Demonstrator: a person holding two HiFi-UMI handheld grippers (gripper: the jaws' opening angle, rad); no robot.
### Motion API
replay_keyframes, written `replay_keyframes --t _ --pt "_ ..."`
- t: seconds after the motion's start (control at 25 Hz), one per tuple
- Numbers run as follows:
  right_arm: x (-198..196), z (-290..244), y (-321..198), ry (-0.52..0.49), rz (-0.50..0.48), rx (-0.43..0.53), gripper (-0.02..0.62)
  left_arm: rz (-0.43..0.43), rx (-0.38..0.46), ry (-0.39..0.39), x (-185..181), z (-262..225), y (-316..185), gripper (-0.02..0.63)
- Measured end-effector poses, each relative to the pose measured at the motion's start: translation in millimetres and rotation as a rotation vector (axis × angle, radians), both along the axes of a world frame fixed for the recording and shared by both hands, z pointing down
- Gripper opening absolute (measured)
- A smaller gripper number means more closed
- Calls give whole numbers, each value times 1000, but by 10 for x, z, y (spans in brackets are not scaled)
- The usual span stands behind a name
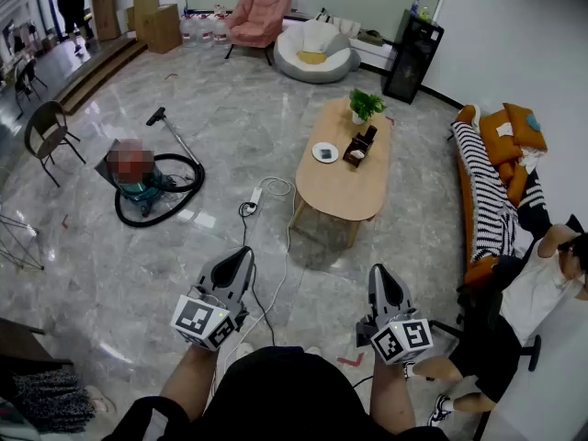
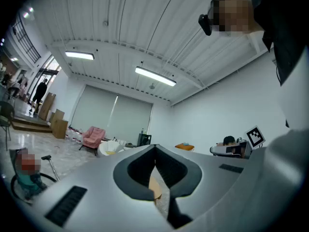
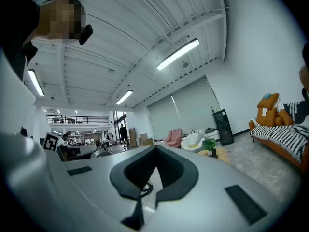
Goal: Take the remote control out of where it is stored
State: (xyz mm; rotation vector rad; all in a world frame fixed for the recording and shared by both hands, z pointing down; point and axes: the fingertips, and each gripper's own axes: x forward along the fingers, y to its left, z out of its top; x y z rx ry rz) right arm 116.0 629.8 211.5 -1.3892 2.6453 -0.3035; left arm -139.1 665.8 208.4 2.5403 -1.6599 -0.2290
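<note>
jaws of left gripper (image 1: 244, 252) and right gripper (image 1: 378, 270) are pressing together, empty, hovering near the coffee table (image 1: 342, 189); only the head view is showing that table's white dish (image 1: 324, 152).

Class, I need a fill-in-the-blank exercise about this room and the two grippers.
The left gripper and the right gripper are both ____ and empty.
The armchair by the far wall is ____ in colour.
The blanket on the sofa is black-and-white ____.
Missing words: shut; pink; striped.

Teal vacuum cleaner (image 1: 142, 191) on the floor (image 1: 230, 127), well apart from the pink armchair (image 1: 258, 16) and striped sofa (image 1: 487, 200)
</note>
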Motion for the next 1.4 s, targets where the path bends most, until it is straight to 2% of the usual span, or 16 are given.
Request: replay_keyframes --t 0.52,0.8,1.4 --pt "-263 96 167 -32 -37 -37 6 10 -16 -16 -202 49 216 6" --pt "-340 99 239 -63 -3 -44 6 37 -11 -17 -319 38 258 6" --pt "-808 171 365 18 56 -88 8 125 -39 45 -830 207 138 6"
